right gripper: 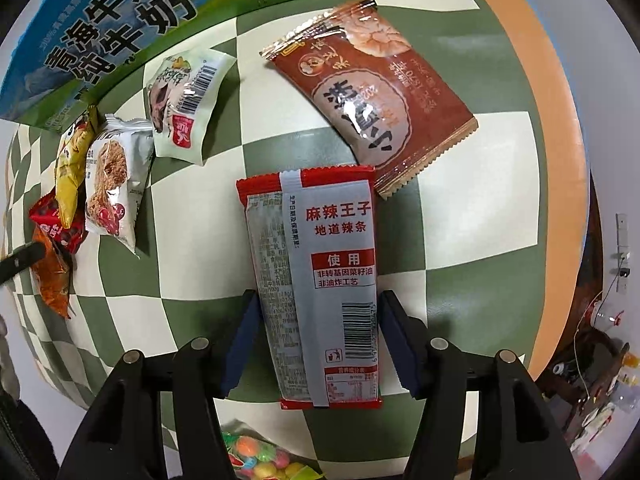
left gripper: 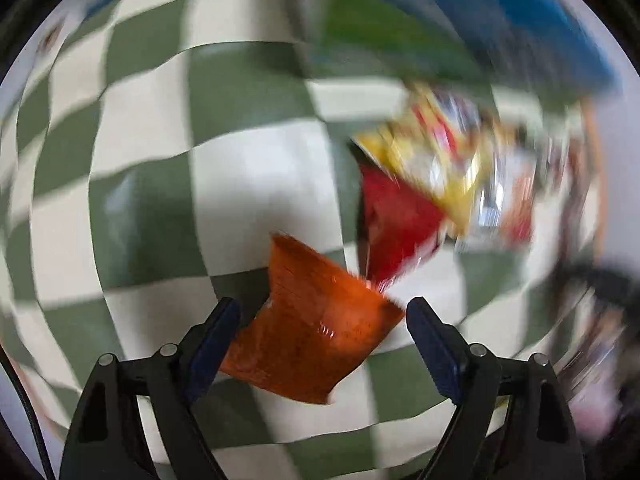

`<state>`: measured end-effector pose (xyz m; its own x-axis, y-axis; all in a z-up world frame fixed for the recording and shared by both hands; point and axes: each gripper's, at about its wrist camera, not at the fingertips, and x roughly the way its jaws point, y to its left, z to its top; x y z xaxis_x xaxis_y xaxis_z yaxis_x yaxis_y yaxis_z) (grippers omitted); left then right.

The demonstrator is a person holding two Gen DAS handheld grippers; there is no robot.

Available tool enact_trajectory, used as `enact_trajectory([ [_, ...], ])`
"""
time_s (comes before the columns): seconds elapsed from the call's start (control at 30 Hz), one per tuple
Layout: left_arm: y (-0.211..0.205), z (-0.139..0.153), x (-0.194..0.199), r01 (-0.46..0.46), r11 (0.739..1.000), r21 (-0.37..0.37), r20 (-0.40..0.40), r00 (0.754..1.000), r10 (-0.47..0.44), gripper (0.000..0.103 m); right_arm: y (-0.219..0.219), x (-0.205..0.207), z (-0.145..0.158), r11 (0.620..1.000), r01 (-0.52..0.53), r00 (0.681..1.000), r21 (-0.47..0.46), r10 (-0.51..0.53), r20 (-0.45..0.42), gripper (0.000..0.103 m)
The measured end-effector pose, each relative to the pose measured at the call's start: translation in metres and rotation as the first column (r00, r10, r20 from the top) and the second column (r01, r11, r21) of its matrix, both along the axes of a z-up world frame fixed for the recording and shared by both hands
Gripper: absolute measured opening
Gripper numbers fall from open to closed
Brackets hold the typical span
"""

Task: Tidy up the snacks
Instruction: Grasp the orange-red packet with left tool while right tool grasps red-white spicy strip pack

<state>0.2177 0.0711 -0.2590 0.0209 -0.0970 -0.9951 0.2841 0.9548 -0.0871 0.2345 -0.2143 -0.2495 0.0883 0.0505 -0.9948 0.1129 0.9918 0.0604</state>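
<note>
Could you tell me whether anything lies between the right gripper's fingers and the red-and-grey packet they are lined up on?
Nothing visible does. The right gripper straddles the red-and-grey packet, one finger at each long edge, with only checkered tablecloth around it. The brown packet touches or overlaps its far corner, well away from the fingers.

A round table point(right gripper: 460, 216) with green and white squares and an orange edge is holding the snacks. A red and grey pack point(right gripper: 320, 280) is lying in the middle. A brown pack point(right gripper: 372, 92) is sitting just past it, touching its corner. A milk box point(right gripper: 112, 28) is resting at the far side. Near it, a white pack point(right gripper: 188, 108), an oat bar point(right gripper: 114, 180), a yellow pack point(right gripper: 72, 168), a small red pack point(right gripper: 58, 228) and an orange pack point(left gripper: 312, 332) are lying bunched together. A candy bag point(right gripper: 260, 456) is sitting at the near edge.
</note>
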Motion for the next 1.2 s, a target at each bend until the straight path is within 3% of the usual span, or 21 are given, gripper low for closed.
enact_trajectory([
  [0.03, -0.008, -0.007, -0.004, 0.05, 0.998, 0.045, -0.009, 0.999, -0.049, 0.085, 0.002, 0.001, 0.0, 1.0, -0.007, 1.0, -0.008, 0.007, 0.0, 0.06],
  [0.1, -0.019, -0.014, -0.008, 0.057, 0.994, 0.094, -0.003, 0.998, -0.057, 0.085, 0.008, -0.003, 0.0, 1.0, -0.018, 1.0, -0.019, 0.019, 0.002, 0.056],
  [0.13, -0.018, -0.016, -0.01, 0.044, 0.995, 0.089, -0.003, 0.999, -0.044, 0.078, 0.01, -0.002, 0.001, 0.999, -0.027, 1.0, -0.019, 0.027, -0.001, 0.055],
  [0.23, -0.007, -0.016, -0.023, -0.121, 0.993, 0.005, -0.022, 0.992, 0.121, 0.061, 0.017, -0.004, 0.004, 0.999, -0.049, 0.999, -0.007, 0.049, -0.01, 0.052],
  [0.3, 0.01, -0.019, -0.047, -0.278, 0.957, -0.08, -0.079, 0.959, 0.272, 0.059, 0.026, -0.009, 0.004, 0.998, -0.054, 0.998, 0.02, 0.055, -0.025, 0.051],
  [0.4, 0.01, -0.03, -0.074, -0.329, 0.935, -0.129, -0.117, 0.942, 0.315, 0.06, 0.034, -0.018, 0.002, 0.994, -0.079, 0.996, 0.077, 0.083, -0.045, 0.051],
  [0.5, 0.018, -0.045, -0.074, -0.364, 0.924, -0.116, -0.121, 0.929, 0.35, 0.06, 0.034, -0.02, -0.002, 0.991, -0.056, 0.996, 0.122, 0.064, -0.058, 0.059],
  [0.63, 0.036, -0.049, -0.066, -0.415, 0.901, -0.13, -0.083, 0.91, 0.407, 0.06, 0.026, -0.016, -0.01, 0.991, -0.014, 0.998, 0.134, 0.021, -0.054, 0.06],
  [0.67, 0.04, -0.045, -0.059, -0.419, 0.899, -0.129, -0.07, 0.908, 0.413, 0.059, 0.027, -0.015, -0.011, 0.993, -0.013, 0.999, 0.119, 0.018, -0.045, 0.06],
  [0.73, 0.03, -0.035, -0.065, -0.425, 0.897, -0.121, -0.041, 0.905, 0.423, 0.048, 0.026, -0.018, -0.013, 0.996, -0.016, 0.999, 0.084, 0.018, -0.029, 0.059],
  [0.8, 0.011, -0.021, -0.068, -0.42, 0.9, -0.116, -0.022, 0.907, 0.421, 0.047, 0.037, -0.022, -0.013, 0.999, -0.048, 0.999, 0.025, 0.049, -0.003, 0.051],
  [0.9, 0.004, -0.005, -0.087, -0.425, 0.899, -0.105, 0.005, 0.904, 0.428, 0.046, 0.049, -0.031, -0.007, 0.997, -0.077, 0.997, 0.007, 0.077, 0.028, 0.044],
  [1.1, -0.015, 0.035, -0.123, -0.449, 0.879, -0.158, 0.003, 0.89, 0.455, 0.046, 0.053, -0.048, 0.02, 0.994, -0.083, 0.995, 0.075, 0.078, 0.069, 0.043],
  [1.2, -0.028, 0.074, -0.115, -0.428, 0.878, -0.215, 0.024, 0.896, 0.443, 0.046, 0.055, -0.044, 0.06, 0.986, -0.094, 0.99, 0.134, 0.079, 0.114, 0.043],
])
